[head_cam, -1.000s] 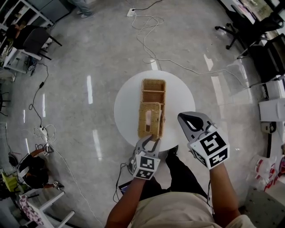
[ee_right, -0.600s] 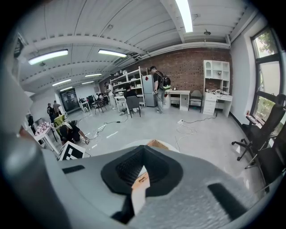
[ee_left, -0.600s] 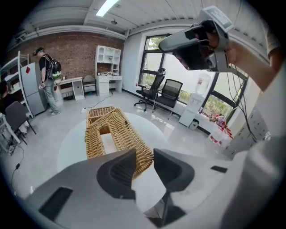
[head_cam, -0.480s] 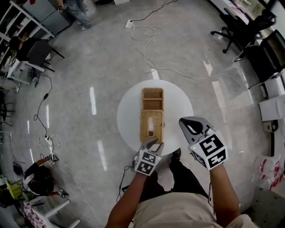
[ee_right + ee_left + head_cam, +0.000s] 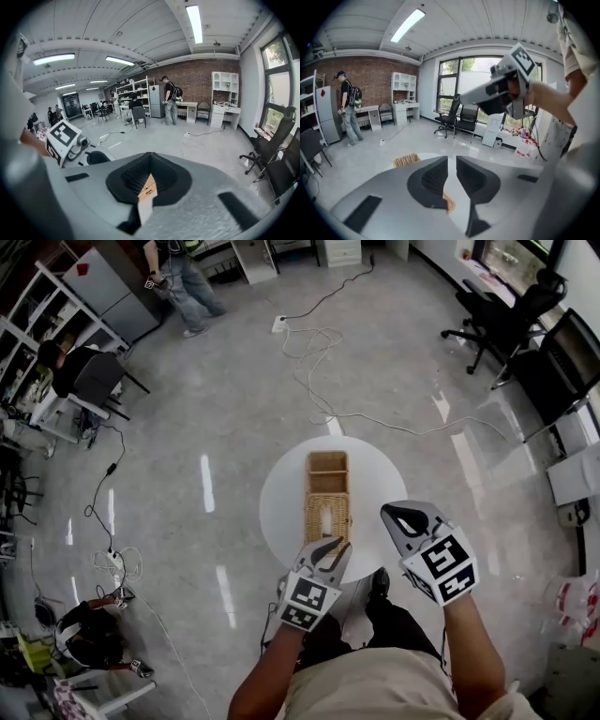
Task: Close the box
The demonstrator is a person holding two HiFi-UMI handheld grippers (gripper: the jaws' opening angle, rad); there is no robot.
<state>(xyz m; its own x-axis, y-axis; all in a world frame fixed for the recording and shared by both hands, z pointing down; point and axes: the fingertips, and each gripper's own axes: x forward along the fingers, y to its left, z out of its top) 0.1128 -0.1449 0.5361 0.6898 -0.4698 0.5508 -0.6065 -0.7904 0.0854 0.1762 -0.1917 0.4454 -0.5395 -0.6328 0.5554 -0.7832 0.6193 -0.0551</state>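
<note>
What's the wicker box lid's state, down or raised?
Down: head view shows the slotted lid lying flat on the wicker box; its far end is uncovered.

Box (image 5: 406,160) mostly behind left fingers (image 5: 429,180)

The right gripper (image 5: 150,157) has its jaws closed, tips meeting. Through the thin slit below them shows a sliver of wicker box (image 5: 147,186) and white table (image 5: 144,209). Far ahead, a person with a backpack (image 5: 170,107) stands before a brick wall (image 5: 197,77). To the gripper's right are a white shelf desk (image 5: 225,101) and a black office chair (image 5: 271,140). Cables (image 5: 194,139) lie on the floor.
</note>
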